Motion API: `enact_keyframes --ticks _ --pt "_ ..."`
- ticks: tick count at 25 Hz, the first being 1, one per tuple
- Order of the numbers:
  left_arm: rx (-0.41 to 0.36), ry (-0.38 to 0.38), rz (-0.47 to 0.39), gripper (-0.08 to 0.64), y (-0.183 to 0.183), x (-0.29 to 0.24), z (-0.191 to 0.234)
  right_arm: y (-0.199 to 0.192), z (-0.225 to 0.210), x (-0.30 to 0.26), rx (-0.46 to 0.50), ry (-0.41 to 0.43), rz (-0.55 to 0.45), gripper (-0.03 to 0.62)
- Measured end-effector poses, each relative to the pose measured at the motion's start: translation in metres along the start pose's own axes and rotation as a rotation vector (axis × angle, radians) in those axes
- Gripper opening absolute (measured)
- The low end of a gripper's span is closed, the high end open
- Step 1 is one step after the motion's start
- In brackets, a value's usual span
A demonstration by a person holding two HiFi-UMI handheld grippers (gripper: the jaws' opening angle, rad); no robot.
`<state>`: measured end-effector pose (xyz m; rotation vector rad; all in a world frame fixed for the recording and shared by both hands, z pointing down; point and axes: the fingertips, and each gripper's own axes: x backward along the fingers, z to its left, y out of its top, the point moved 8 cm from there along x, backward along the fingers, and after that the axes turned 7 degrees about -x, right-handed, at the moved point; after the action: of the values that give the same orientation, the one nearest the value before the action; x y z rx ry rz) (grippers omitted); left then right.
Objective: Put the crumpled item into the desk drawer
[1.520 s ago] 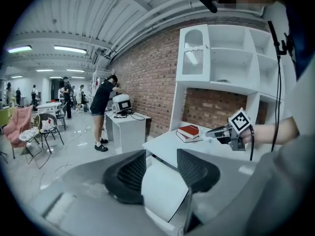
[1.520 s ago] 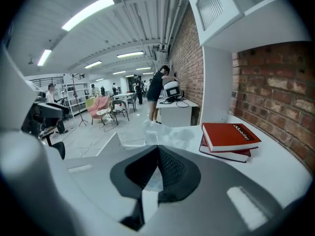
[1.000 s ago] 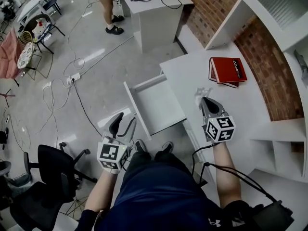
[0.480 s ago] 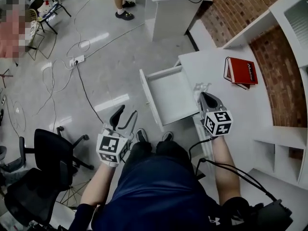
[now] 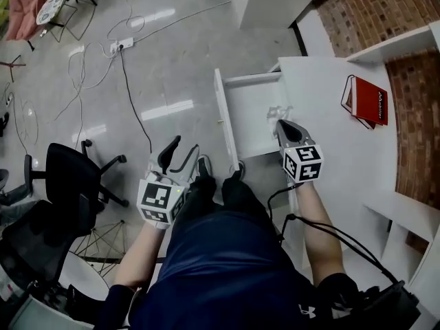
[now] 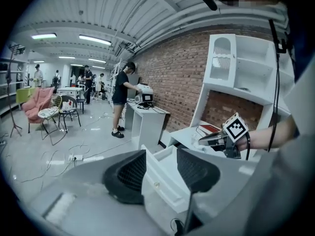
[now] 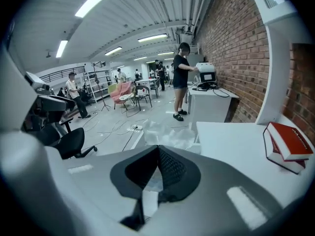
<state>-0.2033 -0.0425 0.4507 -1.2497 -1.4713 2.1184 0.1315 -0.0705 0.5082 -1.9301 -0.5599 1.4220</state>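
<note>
Crumpled item (image 5: 277,111), clear, wrinkled, in right claw (image 5: 281,124)

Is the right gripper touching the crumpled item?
Touching. The right gripper view shows the right gripper shut on the crumpled item, which sticks out past its tips.

Glossy grey floor (image 5: 172,60) spreads to my left, cables (image 5: 130,81) trailing across it, a black office chair (image 5: 69,184) near. A brick wall (image 5: 371,5) runs far right beside a white table (image 5: 268,2); strip lights (image 6: 96,39) glow overhead.
</note>
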Motion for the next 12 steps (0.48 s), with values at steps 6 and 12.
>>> enact_keyframes --ticks 6,12 --pt "0.048 0.058 0.035 0.204 -0.018 0.013 0.004 -0.014 0.009 -0.037 0.022 0.05 0.062 0.005" --pt "0.083 0.119 0.064 0.204 -0.039 0.026 0.017 -0.044 0.02 -0.077 0.072 0.085 0.153 0.005"
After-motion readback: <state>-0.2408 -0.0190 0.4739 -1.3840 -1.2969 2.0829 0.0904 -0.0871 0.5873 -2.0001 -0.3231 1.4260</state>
